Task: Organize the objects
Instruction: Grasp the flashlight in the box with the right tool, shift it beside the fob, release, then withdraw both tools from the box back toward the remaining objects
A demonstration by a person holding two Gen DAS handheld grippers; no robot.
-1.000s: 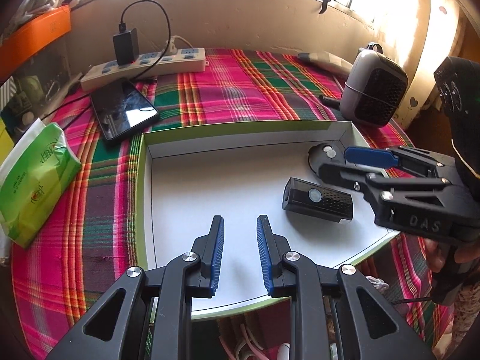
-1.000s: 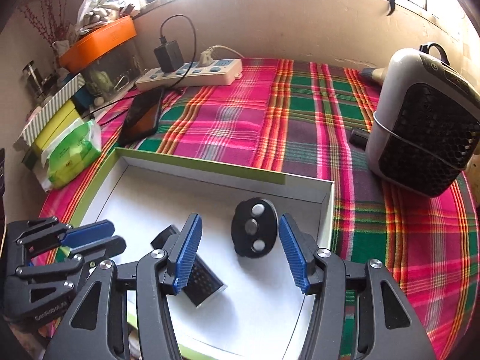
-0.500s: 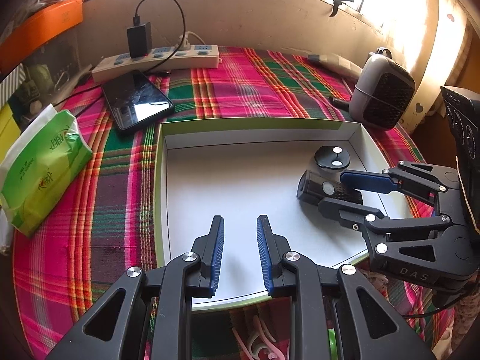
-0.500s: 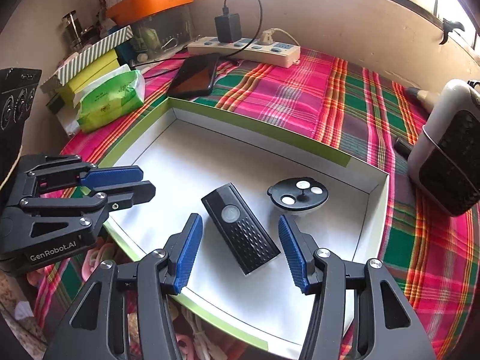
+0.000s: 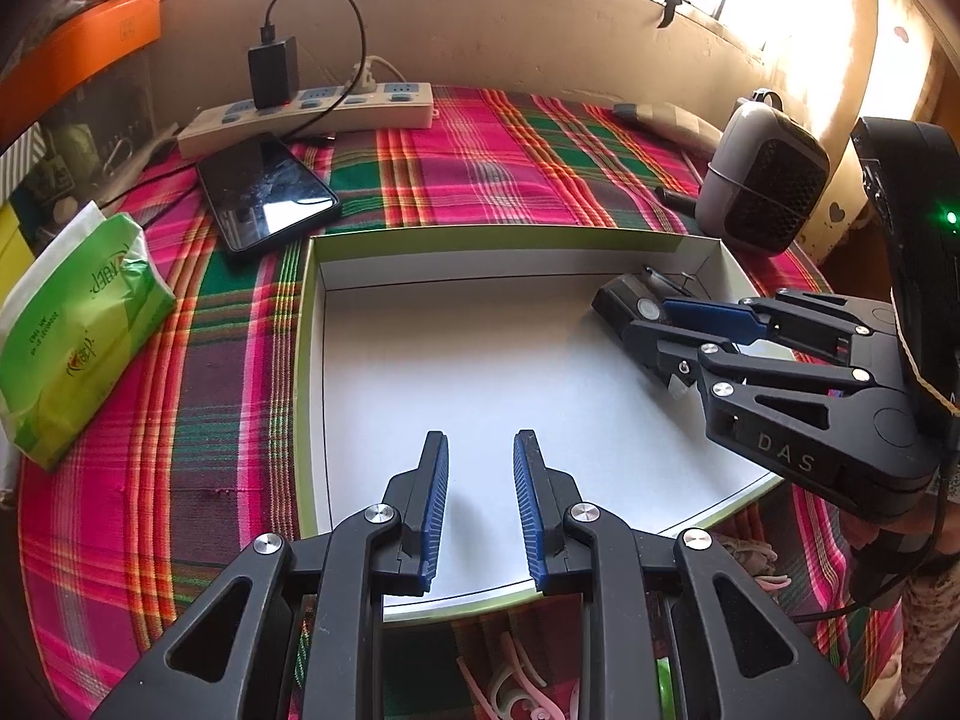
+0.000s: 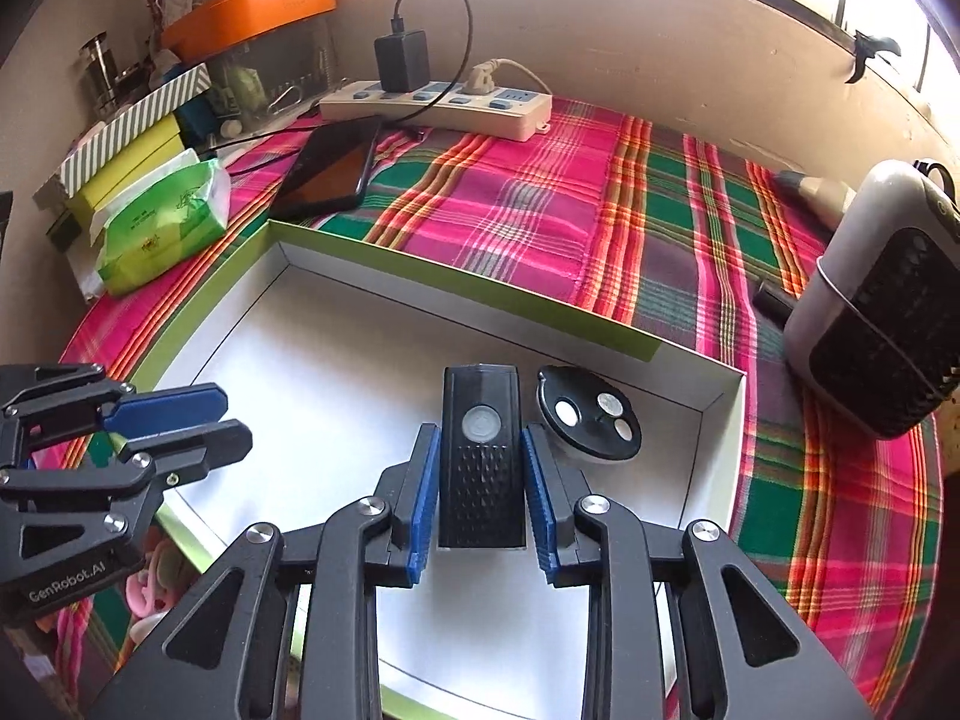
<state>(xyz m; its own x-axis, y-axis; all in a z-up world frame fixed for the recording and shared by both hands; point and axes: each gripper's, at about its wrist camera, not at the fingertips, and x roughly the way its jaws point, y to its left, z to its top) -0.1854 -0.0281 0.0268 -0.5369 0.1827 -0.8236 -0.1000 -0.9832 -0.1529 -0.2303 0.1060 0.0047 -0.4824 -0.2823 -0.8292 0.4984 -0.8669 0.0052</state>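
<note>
Taking the white tray point(image 6: 372, 276) as the landmark: over its near left edge the left gripper point(image 5: 480, 498) hangs with its blue pads apart and nothing between them. Right of the tray's middle, toward the far right corner, lies the black remote point(image 6: 482, 450), a slim rectangular bar with a round button near its far end. The right gripper point(image 6: 482, 504) straddles it, both pads pressed against its long sides, so it reads as clamped on the remote. Just right of the remote, nearly touching it, sits a round black disc point(image 6: 591, 420) with three pale dots. The remote looks light, rigid and hard-shelled; its smooth plastic may slip, so gripping the long flat sides near mid-length seems soundest.
</note>
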